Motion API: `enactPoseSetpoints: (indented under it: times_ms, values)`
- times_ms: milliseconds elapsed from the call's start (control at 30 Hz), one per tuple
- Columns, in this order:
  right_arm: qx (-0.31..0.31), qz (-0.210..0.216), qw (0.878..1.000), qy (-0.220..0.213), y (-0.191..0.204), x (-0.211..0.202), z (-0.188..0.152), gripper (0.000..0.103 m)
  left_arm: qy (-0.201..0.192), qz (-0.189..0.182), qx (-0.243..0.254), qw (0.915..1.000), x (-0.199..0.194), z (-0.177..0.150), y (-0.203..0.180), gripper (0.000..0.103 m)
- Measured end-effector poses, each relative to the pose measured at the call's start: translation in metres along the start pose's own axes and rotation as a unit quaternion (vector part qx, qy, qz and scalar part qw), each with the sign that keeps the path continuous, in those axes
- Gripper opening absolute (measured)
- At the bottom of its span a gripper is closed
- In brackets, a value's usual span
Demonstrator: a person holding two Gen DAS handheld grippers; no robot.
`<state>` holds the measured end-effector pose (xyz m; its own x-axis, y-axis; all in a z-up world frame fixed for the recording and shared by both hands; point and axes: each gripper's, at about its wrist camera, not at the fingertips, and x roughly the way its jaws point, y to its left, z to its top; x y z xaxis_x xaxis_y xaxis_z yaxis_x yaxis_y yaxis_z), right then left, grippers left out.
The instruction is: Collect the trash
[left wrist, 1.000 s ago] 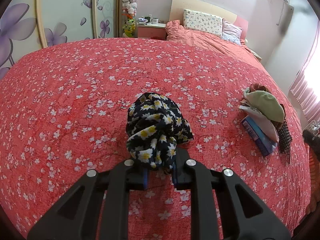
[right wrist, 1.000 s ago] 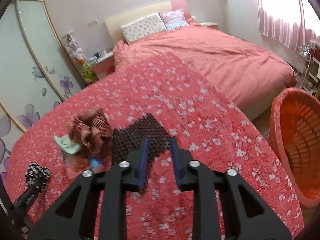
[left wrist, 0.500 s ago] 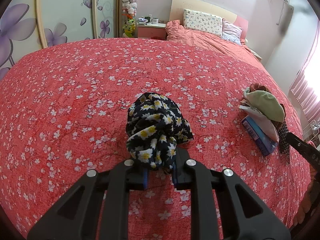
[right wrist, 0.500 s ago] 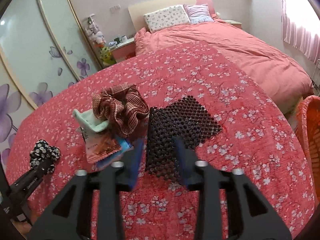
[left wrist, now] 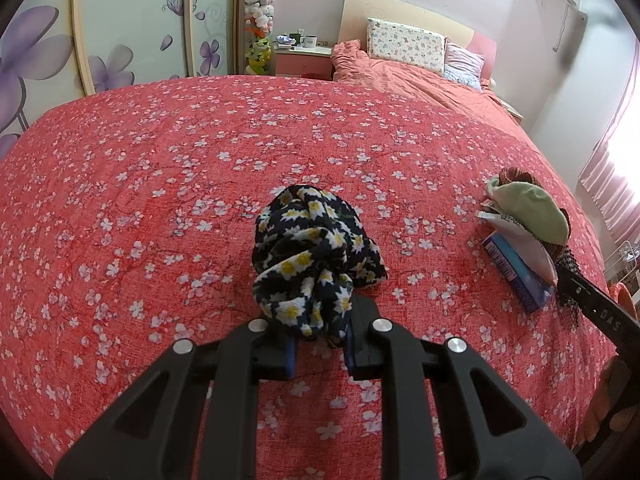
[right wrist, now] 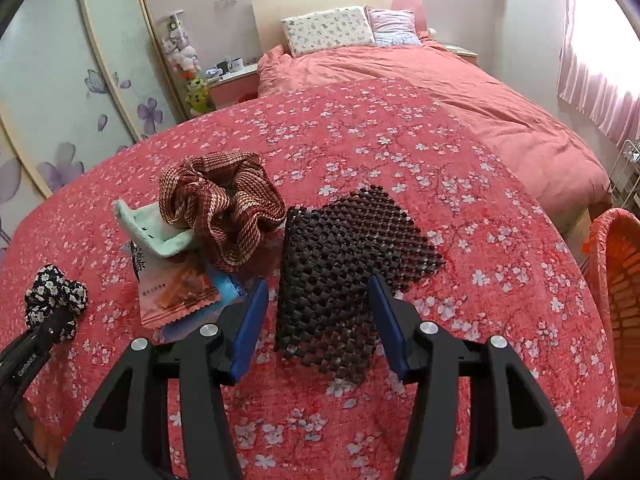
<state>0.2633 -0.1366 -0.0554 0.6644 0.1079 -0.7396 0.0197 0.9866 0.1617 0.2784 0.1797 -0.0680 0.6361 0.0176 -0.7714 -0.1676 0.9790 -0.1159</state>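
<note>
Right gripper (right wrist: 318, 320): jaws opening, blue pads spread either side of the near end of the black beaded mat (right wrist: 344, 268); pads not pressing it. The mat lies flat on the floral red bedspread (right wrist: 400, 140), near its right edge, directly ahead of the fingers, its long axis running away from them and skewed toward the right. Judgement: a short drop and a close on that near end is what the coming move turns on. The right hand is the nearer by far, pitched steeply down over the mat.

Just left of the mat sit a snack wrapper (right wrist: 176, 292), a mint cloth (right wrist: 156, 234) and a brown striped scrunchie (right wrist: 220, 216). An orange basket (right wrist: 616, 280) stands off the right edge.

Left gripper (left wrist: 318, 348): fingers pinching a daisy-print scrunchie (left wrist: 312, 260), held over mid-bedspread, also pitched down
</note>
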Motion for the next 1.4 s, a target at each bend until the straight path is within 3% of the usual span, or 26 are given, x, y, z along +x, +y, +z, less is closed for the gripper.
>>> enactPoseSetpoints:
  times_ms: [67,167,267,333,533,600,633,767,1100,1400]
  values:
    - [-0.002,-0.005,1.0,0.001,0.001,0.0,0.0,0.051,0.0,-0.003,-0.003,1.0,0.0,-0.001,0.001,0.019]
    - [0.01,-0.007,1.0,-0.002,-0.006,-0.001,0.001,0.039,0.0,-0.004,-0.004,1.0,0.0,-0.001,0.002,0.019]
    - [0.019,-0.008,1.0,-0.003,-0.015,-0.002,0.001,0.017,-0.001,-0.007,-0.006,1.0,-0.001,-0.002,0.004,0.019]
    - [0.024,0.001,1.0,-0.001,-0.021,-0.003,0.0,0.013,0.0,-0.006,-0.004,1.0,-0.001,-0.002,0.004,0.02]
    - [0.03,0.015,0.999,-0.014,-0.031,-0.022,-0.003,0.01,0.0,-0.004,0.015,0.9999,-0.001,-0.001,-0.002,0.028]
    - [0.033,0.018,0.999,-0.021,-0.038,-0.03,-0.004,0.01,-0.002,-0.01,0.012,0.9999,-0.001,-0.001,-0.001,0.025]
    - [0.034,0.02,0.999,-0.023,-0.039,-0.033,-0.005,0.01,-0.001,-0.016,0.009,0.9998,-0.001,0.0,0.001,0.018]
    - [0.039,0.025,0.998,-0.032,-0.048,-0.044,-0.006,0.01,-0.006,-0.024,0.007,0.9997,-0.002,0.002,0.006,0.011]
    - [0.042,0.037,0.996,-0.069,-0.063,-0.075,-0.009,0.01,-0.056,-0.037,0.042,0.9969,-0.041,0.006,-0.01,0.01]
    - [0.044,0.05,0.989,-0.136,-0.083,-0.124,-0.013,0.01,-0.072,-0.078,0.071,0.9918,-0.082,0.003,-0.061,0.01]
